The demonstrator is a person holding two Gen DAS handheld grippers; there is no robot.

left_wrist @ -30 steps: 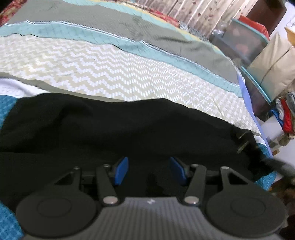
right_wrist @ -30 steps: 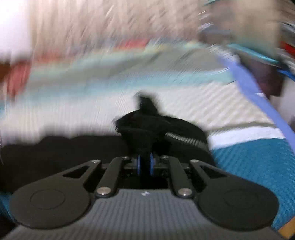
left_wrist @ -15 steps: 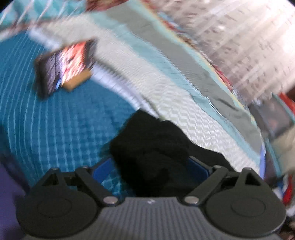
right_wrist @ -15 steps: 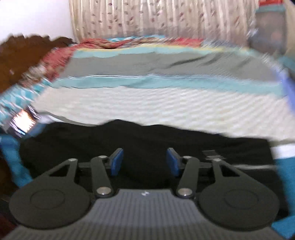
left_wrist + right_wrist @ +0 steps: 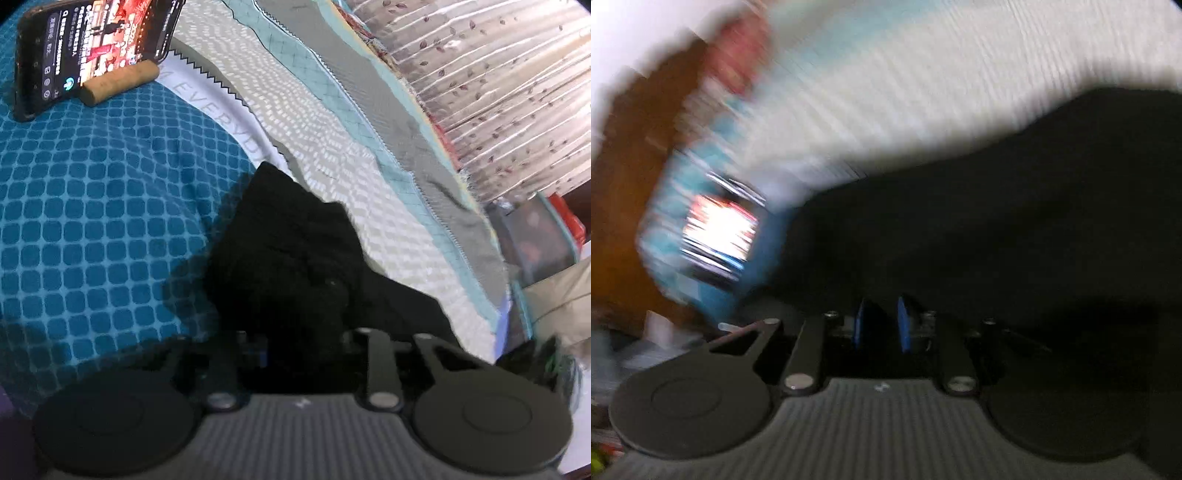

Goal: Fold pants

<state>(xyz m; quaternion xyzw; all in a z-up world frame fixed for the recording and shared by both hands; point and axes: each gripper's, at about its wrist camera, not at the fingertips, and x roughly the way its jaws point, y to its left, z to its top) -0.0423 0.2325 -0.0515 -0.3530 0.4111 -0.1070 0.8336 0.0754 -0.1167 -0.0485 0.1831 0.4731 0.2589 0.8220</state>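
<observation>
The black pants lie on the bed, bunched up in front of my left gripper. Its jaws are closed in on a thick fold of the black cloth, which hides most of the blue pads. In the blurred right wrist view the pants spread across the right half. My right gripper sits at their near left edge. Its blue pads stand close together with a narrow gap, and I cannot tell if cloth is between them.
A lit phone leans on a cork stand on the teal quilt at the far left; it shows as a blur in the right view. Striped bedding, curtains and storage bins lie beyond.
My left gripper swung left and closed on a bunch of the pants. My right gripper let go of the cloth, opened, then swung left and its pads have come nearly together again.
</observation>
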